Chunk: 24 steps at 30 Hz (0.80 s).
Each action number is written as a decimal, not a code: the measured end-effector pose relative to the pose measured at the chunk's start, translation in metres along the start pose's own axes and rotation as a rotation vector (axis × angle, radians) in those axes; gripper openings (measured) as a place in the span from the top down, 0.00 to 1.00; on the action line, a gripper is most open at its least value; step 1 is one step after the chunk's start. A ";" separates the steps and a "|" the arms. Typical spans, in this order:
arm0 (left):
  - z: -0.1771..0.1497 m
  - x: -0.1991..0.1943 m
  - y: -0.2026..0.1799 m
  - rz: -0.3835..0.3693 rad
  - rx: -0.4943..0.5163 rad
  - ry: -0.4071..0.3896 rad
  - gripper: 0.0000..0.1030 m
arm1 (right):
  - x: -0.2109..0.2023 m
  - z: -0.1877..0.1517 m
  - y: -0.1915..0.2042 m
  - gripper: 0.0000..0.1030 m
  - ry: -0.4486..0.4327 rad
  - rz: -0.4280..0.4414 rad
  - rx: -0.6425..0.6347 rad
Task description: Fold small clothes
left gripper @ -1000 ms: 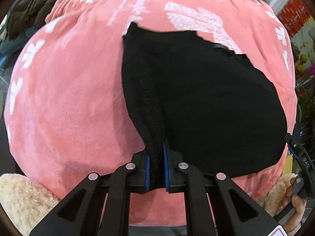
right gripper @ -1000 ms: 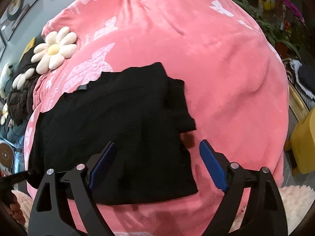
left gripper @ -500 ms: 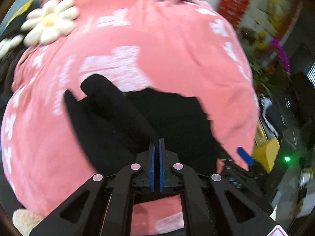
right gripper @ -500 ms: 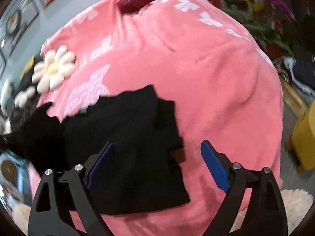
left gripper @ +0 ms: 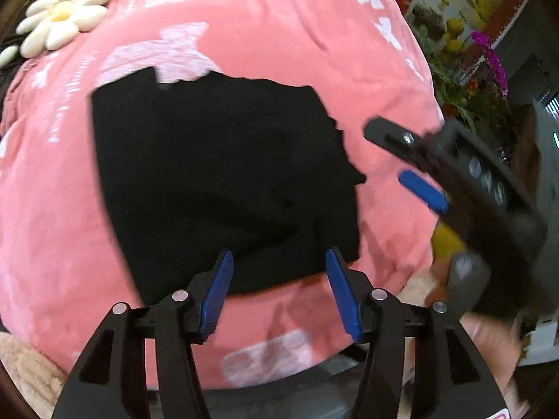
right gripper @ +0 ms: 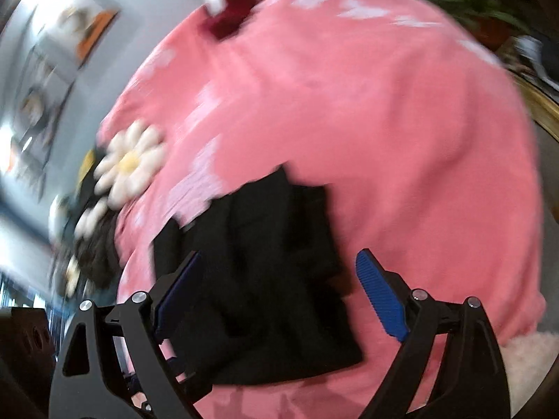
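Now the small black knitted garment [left gripper: 223, 174] lies folded flat on the rounded pink plush blanket with white butterfly prints [left gripper: 272, 35], roughly in the middle of its near slope. In the left wrist view it reads as a dark block with a straight left edge and a ragged, stepped right edge; a fold ridge runs across its lower part.

The left hand-held gripper [left gripper: 279, 269] hovers over the garment's near edge, its jaws opening, the blue ribbed pads [left gripper: 218, 293] apart with nothing pinched between them; the cloth lies beneath them rather than in their grip.

The right hand-held gripper [right gripper: 276, 279] is spread wide above the same garment [right gripper: 265, 279], which in this blurred view appears as a tall dark rectangle with layered folds, its far right corner overlapping a second layer. No cloth is caught between its pads either. From the left wrist view the right hand-held gripper [left gripper: 401, 160] enters from the right side, just beside the garment's right edge, with a person's hand [left gripper: 489, 345] holding it low at the right.

A cream daisy-shaped plush cushion with a yellow centre [left gripper: 63, 14] rests at the blanket's far left edge, well apart from the garment. Purple orchid flowers [left gripper: 489, 56] and greenery stand beyond the blanket on the right.
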<state>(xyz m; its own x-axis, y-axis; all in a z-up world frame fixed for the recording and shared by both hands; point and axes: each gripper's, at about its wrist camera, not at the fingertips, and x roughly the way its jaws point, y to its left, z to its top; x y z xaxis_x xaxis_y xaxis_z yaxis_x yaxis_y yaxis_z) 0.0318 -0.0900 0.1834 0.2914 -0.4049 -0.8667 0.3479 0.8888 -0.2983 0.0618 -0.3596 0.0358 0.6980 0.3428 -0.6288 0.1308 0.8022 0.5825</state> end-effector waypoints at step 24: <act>-0.042 -0.055 0.110 -0.015 -0.201 -0.056 0.42 | 0.067 -0.022 0.070 0.88 0.431 -0.165 -0.334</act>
<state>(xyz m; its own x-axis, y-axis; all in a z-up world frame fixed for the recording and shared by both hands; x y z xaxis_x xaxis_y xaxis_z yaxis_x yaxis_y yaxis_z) 0.0163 0.0393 0.1813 0.3383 -0.4251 -0.8395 0.1691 0.9051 -0.3902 0.1022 -0.2699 0.0234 0.3271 0.3125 -0.8918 -0.0649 0.9489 0.3087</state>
